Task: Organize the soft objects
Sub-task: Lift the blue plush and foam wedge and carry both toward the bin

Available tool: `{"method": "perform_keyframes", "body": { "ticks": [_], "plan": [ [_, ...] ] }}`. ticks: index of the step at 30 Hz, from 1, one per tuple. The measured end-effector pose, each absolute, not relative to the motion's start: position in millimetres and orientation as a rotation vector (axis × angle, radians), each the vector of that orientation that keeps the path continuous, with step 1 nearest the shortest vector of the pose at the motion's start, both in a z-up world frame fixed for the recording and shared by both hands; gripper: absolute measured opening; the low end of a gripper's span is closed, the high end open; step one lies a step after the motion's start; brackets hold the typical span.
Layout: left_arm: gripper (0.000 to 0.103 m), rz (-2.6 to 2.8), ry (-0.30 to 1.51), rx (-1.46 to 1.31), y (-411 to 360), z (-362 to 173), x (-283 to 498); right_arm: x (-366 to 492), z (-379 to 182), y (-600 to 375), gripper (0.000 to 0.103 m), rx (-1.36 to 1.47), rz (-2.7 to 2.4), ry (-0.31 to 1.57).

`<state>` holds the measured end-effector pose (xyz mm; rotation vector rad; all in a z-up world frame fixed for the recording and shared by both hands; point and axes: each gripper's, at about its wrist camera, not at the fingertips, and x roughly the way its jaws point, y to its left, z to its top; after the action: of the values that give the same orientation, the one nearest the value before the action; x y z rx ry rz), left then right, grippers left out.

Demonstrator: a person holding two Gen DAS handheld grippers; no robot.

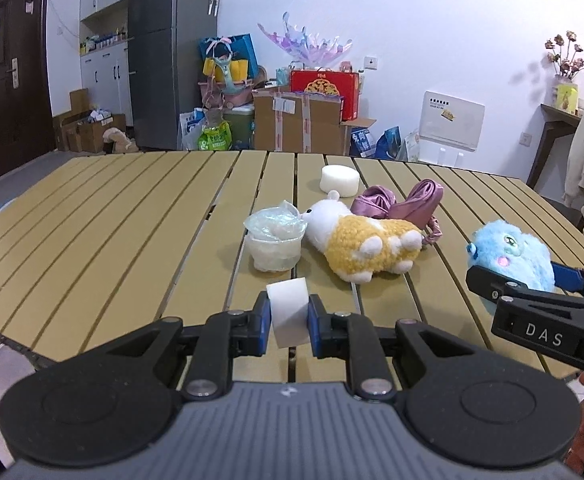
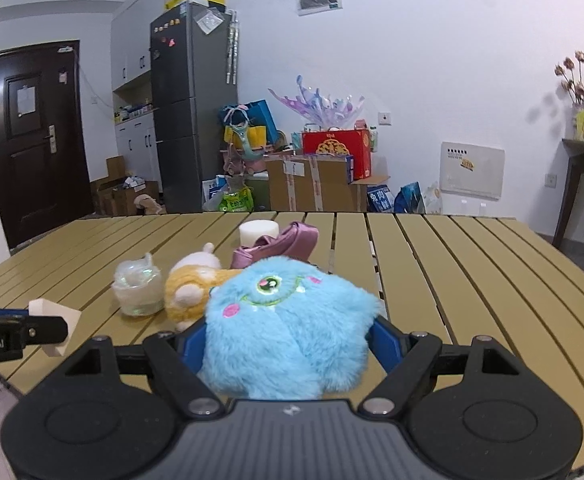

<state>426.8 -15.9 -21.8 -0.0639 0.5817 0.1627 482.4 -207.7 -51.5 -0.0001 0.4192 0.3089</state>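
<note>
White foam block (image 1: 287, 314), low centre of the left wrist view, pinched tight in the left gripper (image 1: 289, 322), clear of the slatted table (image 1: 131, 216). Blue one-eyed plush monster (image 2: 287, 328), centre of the right wrist view, clamped between the wide-set fingers of the right gripper (image 2: 287, 344). Mid-frame beyond: corgi plush (image 1: 368, 246), plastic cup (image 1: 275, 244), pink satin scrunchie (image 1: 404, 200), round sponge (image 1: 340, 180). Likely mid-carry, both loads lifted; next, a drop spot, none visible, then a gentle release.
</note>
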Motion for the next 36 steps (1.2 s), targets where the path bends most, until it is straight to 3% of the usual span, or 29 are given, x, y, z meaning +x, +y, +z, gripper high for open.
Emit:
{"method": "perform_keyframes", "body": {
  "ticks": [36],
  "plan": [
    [0.019, 0.127, 0.583, -0.093, 19, -6, 249, 279, -41, -195, 0.079, -0.115, 0.301, 0.483]
  ]
}}
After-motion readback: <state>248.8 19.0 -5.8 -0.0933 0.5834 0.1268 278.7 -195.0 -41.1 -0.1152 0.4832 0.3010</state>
